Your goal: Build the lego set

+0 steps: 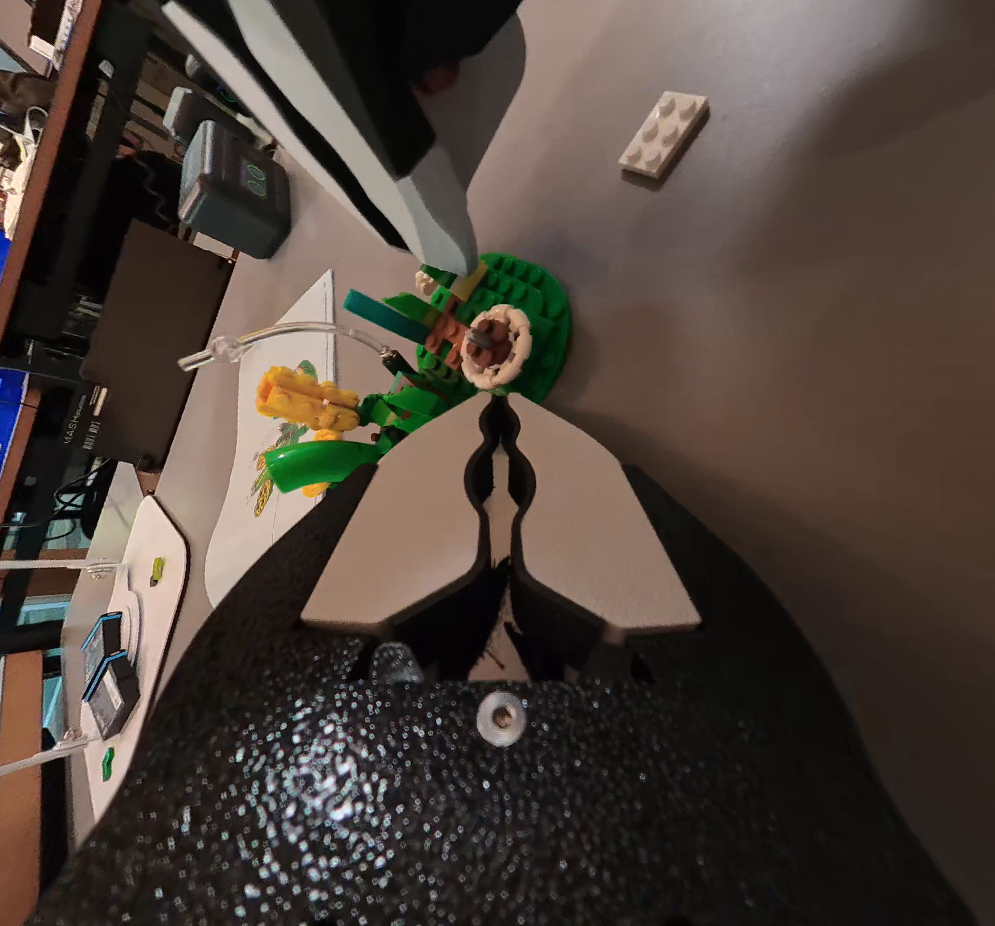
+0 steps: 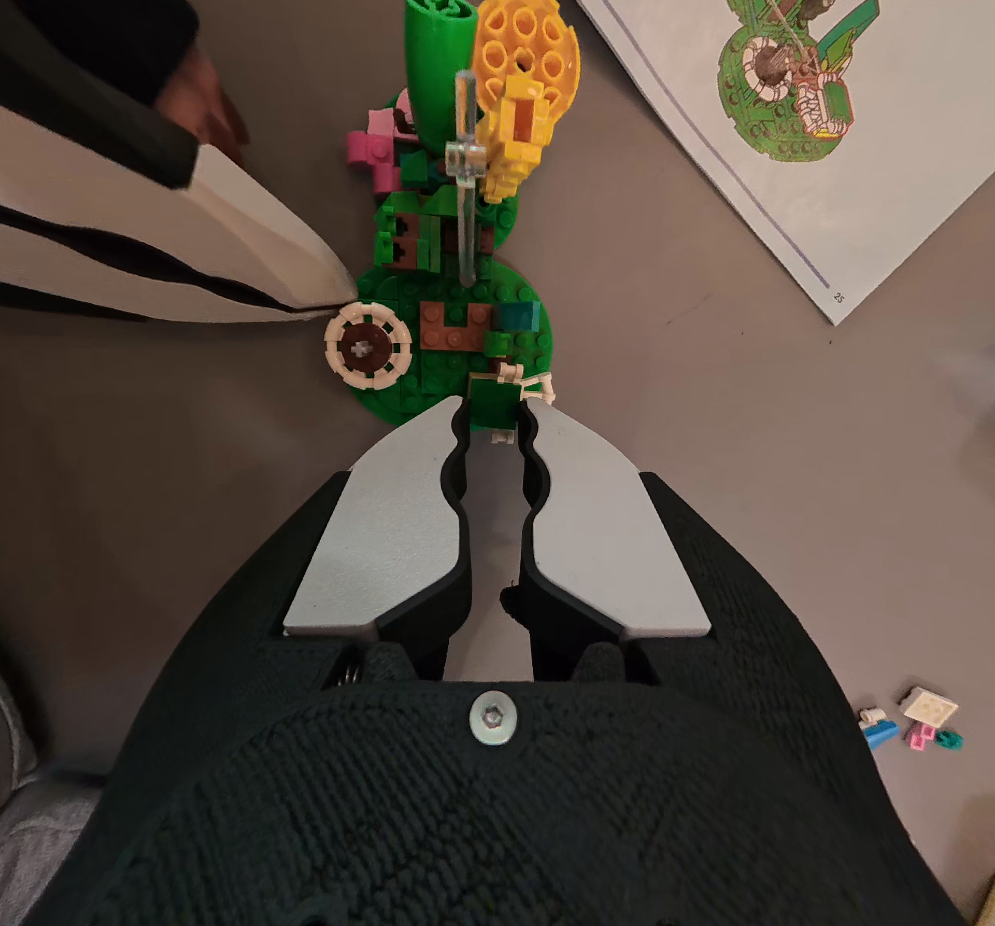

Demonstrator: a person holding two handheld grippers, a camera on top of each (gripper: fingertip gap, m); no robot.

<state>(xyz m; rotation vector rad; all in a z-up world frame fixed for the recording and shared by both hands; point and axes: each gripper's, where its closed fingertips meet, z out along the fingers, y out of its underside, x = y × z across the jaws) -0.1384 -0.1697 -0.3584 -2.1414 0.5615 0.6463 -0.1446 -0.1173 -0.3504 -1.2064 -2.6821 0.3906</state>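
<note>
**Both grippers meet at the green Lego base**

The Lego model (image 2: 452,307) stands on the grey desk (image 2: 700,415): round green base plates carrying brown bricks, a white ring with a brown centre (image 2: 368,346), a green tube, a yellow perforated disc (image 2: 530,43), pink pieces and a clear rod (image 2: 464,183).

The right gripper (image 2: 492,404) reaches the near rim of the base, its jaws narrowly apart and closed on a small green piece with white clips (image 2: 495,402). The left gripper (image 1: 498,404) has its jaws pressed together, tips at the base's edge beside the white ring (whether anything is pinched between them cannot be told).

The instruction booklet (image 2: 754,92) lies open just beyond the model, toward the desk's far right. Two white plates (image 1: 665,132) lie apart on the bare desk, and a small cluster of loose pieces (image 2: 910,719), white, blue, pink and teal, sits well away to the right gripper's side. A dark sleeve (image 2: 102,11) shows behind the left gripper.
</note>
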